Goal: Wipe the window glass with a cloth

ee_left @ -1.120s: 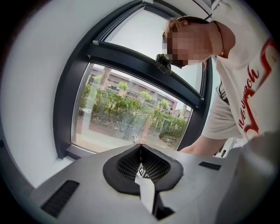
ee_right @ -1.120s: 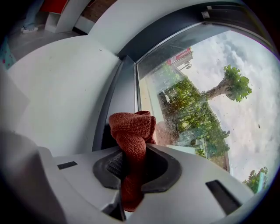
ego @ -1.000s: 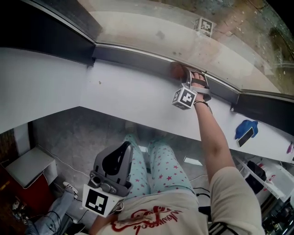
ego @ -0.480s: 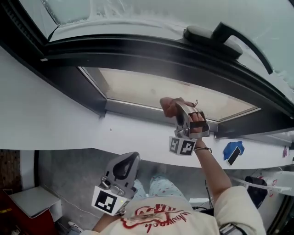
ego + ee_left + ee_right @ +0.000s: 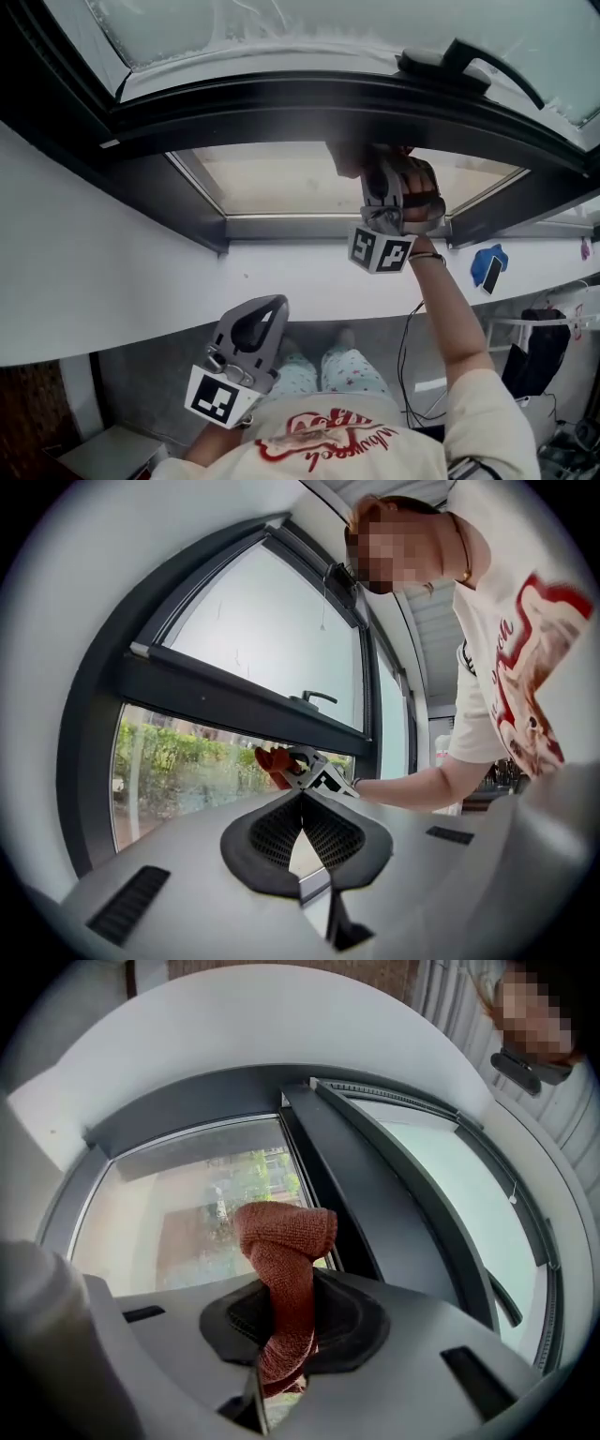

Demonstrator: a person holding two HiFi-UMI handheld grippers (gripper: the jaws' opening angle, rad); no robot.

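A rust-red cloth (image 5: pixel 281 1241) sticks out from between the jaws of my right gripper (image 5: pixel 281 1330), which is shut on it. In the head view that gripper (image 5: pixel 367 178) is raised to the lower window glass (image 5: pixel 272 178), and the cloth (image 5: pixel 347 157) sits at the pane's top edge under the dark crossbar (image 5: pixel 281 98). Whether the cloth touches the glass I cannot tell. My left gripper (image 5: pixel 255 330) hangs low near the person's chest, shut and empty. From the left gripper view its jaws (image 5: pixel 302 803) meet, and the cloth (image 5: pixel 270 759) shows far ahead.
A white sill (image 5: pixel 300 277) runs below the pane, with a blue object (image 5: pixel 487 265) at its right end. A dark window handle (image 5: pixel 469 58) is mounted on the upper sash above the crossbar. A thin cable (image 5: pixel 406 347) hangs under the sill.
The right gripper has lifted the cloth from the bottom of the lower pane up to its top edge. The head view has tilted upward. The left gripper stays low.
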